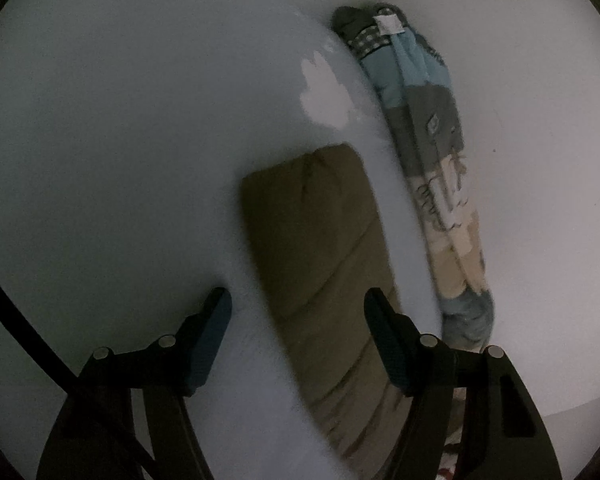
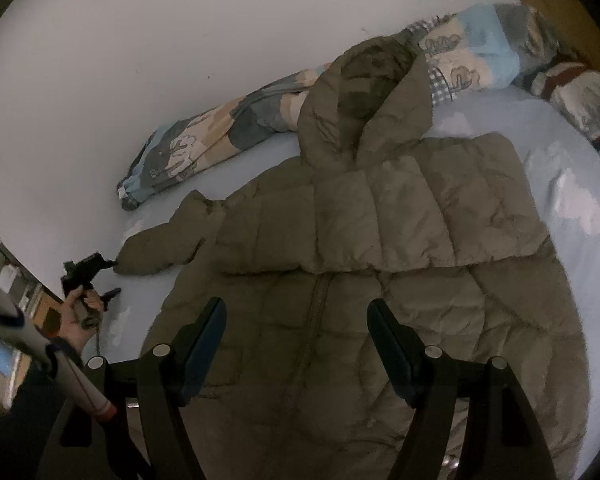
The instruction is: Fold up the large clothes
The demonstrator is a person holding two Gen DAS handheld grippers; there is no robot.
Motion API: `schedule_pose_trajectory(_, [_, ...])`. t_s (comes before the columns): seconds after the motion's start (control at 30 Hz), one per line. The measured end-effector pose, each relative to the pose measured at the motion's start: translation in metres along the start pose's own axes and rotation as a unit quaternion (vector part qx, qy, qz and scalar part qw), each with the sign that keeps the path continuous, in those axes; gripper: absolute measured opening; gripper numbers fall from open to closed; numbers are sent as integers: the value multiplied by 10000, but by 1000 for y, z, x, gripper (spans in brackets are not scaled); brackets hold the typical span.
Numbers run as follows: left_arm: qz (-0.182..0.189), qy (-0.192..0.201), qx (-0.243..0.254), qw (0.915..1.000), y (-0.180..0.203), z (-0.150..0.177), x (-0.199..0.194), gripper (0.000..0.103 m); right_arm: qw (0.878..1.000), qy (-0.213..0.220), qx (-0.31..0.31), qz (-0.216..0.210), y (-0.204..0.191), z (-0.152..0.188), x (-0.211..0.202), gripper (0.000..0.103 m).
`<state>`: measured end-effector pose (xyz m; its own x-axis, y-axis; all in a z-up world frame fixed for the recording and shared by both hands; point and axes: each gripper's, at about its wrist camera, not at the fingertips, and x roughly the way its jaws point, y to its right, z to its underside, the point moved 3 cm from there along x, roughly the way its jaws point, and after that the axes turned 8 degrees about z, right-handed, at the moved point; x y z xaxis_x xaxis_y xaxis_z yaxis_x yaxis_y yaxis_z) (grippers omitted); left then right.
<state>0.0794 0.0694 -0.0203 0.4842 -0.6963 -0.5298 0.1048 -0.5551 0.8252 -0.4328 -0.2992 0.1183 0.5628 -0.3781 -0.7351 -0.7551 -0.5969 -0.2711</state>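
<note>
An olive padded jacket (image 2: 380,240) lies spread on a pale blue bed (image 2: 580,240), hood (image 2: 364,92) toward the white wall (image 2: 140,60), one sleeve (image 2: 164,246) stretched out sideways. The right gripper (image 2: 296,320) hovers above the jacket's front, jaws apart and empty. The left gripper (image 1: 298,312) hangs over the sleeve end, jaws likewise apart. A rolled patterned quilt (image 1: 436,152) runs along the wall.

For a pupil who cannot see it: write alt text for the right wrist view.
An olive puffer jacket lies spread on a pale blue sheet, hood towards the wall, under the open right gripper. The left gripper sits at its sleeve cuff.
</note>
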Motion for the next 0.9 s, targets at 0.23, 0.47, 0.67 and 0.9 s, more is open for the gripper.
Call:
schedule_pose_trajectory(0.23, [-36,229,8,9997,7,-18,18,23,9999,-3,-60,134,-2,4,7,77])
schedule_pose_trajectory(0.47, [50,192,767,9969,64,-15,-8,14,9992,123,123,370,10,0,8,77])
schedule_pose_trajectory(0.67, [333,226,1593,9864,150,10,-54,14,9949,336,571,755,38,-10,-1,78])
schedule_pose_trajectory(0.9, [911,146,2554,9624,273,75,-111,14,9850,728,1146,1062,79,-24,-29,78])
